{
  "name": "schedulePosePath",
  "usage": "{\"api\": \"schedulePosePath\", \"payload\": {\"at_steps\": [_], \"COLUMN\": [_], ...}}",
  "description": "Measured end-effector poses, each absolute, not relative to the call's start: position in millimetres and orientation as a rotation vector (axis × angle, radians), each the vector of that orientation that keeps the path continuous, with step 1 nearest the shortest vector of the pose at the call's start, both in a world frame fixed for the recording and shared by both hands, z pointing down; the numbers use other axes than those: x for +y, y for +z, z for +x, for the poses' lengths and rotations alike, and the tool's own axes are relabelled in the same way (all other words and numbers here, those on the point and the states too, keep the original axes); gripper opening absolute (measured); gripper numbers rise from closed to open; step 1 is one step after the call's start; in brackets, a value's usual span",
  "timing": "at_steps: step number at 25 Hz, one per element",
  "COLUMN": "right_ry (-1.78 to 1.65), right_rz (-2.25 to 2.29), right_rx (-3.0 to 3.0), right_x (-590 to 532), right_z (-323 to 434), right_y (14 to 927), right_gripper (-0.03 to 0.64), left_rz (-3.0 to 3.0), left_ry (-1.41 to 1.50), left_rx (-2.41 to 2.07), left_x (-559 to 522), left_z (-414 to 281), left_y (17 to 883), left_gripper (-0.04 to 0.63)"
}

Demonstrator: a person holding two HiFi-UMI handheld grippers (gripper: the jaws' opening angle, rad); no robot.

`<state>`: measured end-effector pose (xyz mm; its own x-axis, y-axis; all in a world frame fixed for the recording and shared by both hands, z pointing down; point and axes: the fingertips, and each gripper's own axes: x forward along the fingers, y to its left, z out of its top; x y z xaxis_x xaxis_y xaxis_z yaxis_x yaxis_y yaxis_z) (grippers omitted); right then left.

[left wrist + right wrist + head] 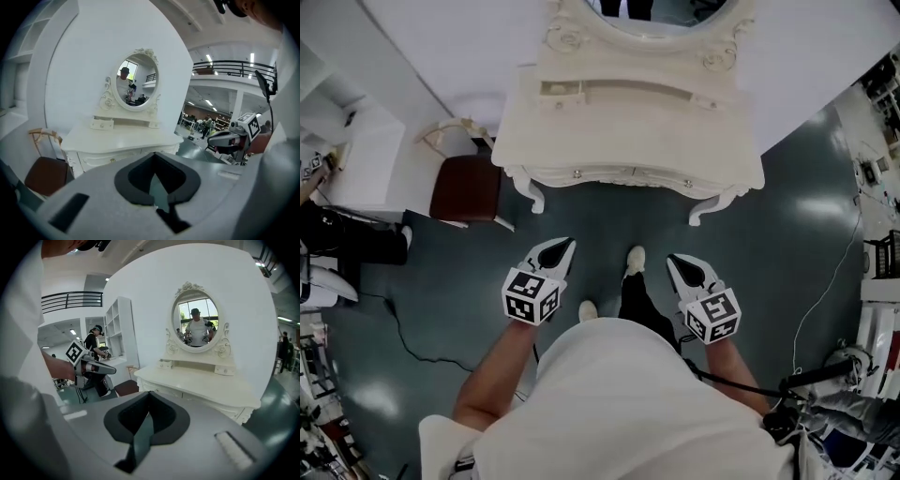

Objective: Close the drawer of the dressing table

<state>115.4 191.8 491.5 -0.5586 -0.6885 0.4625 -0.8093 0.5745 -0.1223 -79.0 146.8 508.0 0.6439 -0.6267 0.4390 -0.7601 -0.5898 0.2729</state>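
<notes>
The white dressing table with an oval mirror stands against the wall ahead of me. On its upper shelf the small left drawer sticks out a little. Both grippers hang in the air over the floor, short of the table front and apart from it. My left gripper is shut and holds nothing. My right gripper also has its jaws together and is empty. Each gripper shows in the other's view, the right gripper and the left gripper.
A brown-seated chair stands left of the table. A white shelf unit is further left, and a cable runs over the dark floor. The person's feet are between the grippers.
</notes>
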Motion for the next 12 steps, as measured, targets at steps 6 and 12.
{"api": "schedulePosePath", "payload": {"at_steps": [6, 12], "right_ry": [0.413, 0.355], "right_rz": [1.080, 0.963], "right_rx": [-2.490, -2.548], "right_x": [69.1, -38.8], "right_z": [147.1, 177.4], "right_y": [495.5, 485.6], "right_gripper": [0.000, 0.000], "left_rz": [2.320, 2.231], "left_ry": [0.408, 0.435], "left_rx": [-1.242, -1.433], "left_x": [36.7, -66.7], "left_z": [-58.6, -48.9], "left_y": [515.6, 519.8], "left_gripper": [0.002, 0.002]}}
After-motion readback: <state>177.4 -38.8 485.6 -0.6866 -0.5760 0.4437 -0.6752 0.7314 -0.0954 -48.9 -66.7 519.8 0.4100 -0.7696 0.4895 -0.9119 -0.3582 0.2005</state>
